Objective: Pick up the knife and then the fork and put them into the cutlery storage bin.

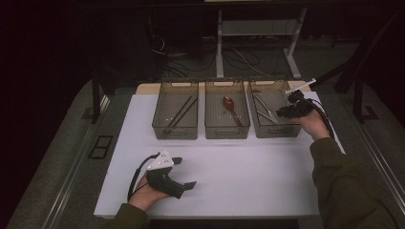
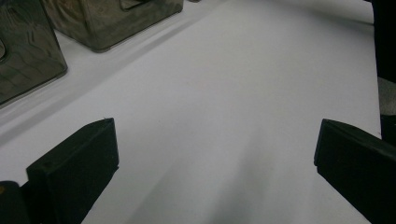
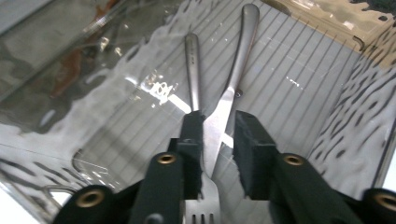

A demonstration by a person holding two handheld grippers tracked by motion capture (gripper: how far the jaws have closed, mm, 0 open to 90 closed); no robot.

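Note:
Two pieces of metal cutlery (image 1: 265, 112) lie crossed in the right-hand clear bin (image 1: 277, 132). In the right gripper view one is a fork (image 3: 201, 212) with its tines nearest the camera, and the other's long handle (image 3: 243, 42) runs away from it. My right gripper (image 3: 217, 135) reaches down into this bin, its jaws a little apart on either side of the crossing. A gap shows beside the right-hand pad. The right gripper (image 1: 285, 111) sits at the bin's right rim. My left gripper (image 1: 185, 172) rests open near the table's front left, nothing between its jaws (image 2: 215, 158).
A left bin (image 1: 174, 132) holds dark chopsticks (image 1: 180, 113); the middle bin (image 1: 227, 133) holds a red-brown spoon (image 1: 231, 109). All three stand in a row at the back of the white table top (image 1: 248, 171). Two bins' corners (image 2: 107, 23) show in the left gripper view.

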